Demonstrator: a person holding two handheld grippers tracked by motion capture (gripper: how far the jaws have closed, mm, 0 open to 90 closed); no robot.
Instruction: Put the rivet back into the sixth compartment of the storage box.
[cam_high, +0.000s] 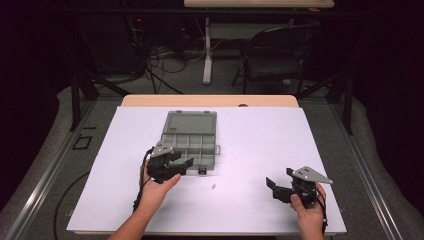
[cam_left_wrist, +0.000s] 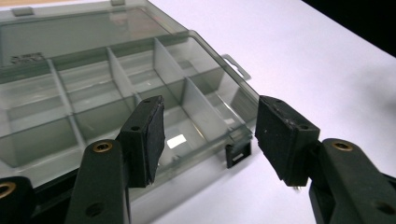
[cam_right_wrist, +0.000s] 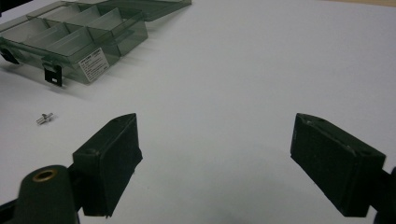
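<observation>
A clear smoky-grey organiser box (cam_high: 192, 145) lies open mid-table with its lid (cam_high: 192, 122) folded flat behind it; its compartments look empty. My left gripper (cam_high: 182, 161) hovers open at the box's near-left corner. In the left gripper view, that gripper (cam_left_wrist: 210, 119) has its jaws spread over the front compartments (cam_left_wrist: 93, 88), near a black latch (cam_left_wrist: 236, 155). A small metal screw (cam_high: 213, 187) lies loose on the white sheet in front of the box. My right gripper (cam_high: 279, 180) is open, low at the near right and pointing left. The right gripper view shows the gripper (cam_right_wrist: 215, 140), the screw (cam_right_wrist: 44, 118) and the box (cam_right_wrist: 70, 37).
A white sheet (cam_high: 260, 145) covers the table, whose wooden far edge (cam_high: 210, 101) shows behind it. Beyond the table stand a black folding chair (cam_high: 277, 55), a white desk leg (cam_high: 207, 50) and tangled cables (cam_high: 165, 60) on the floor.
</observation>
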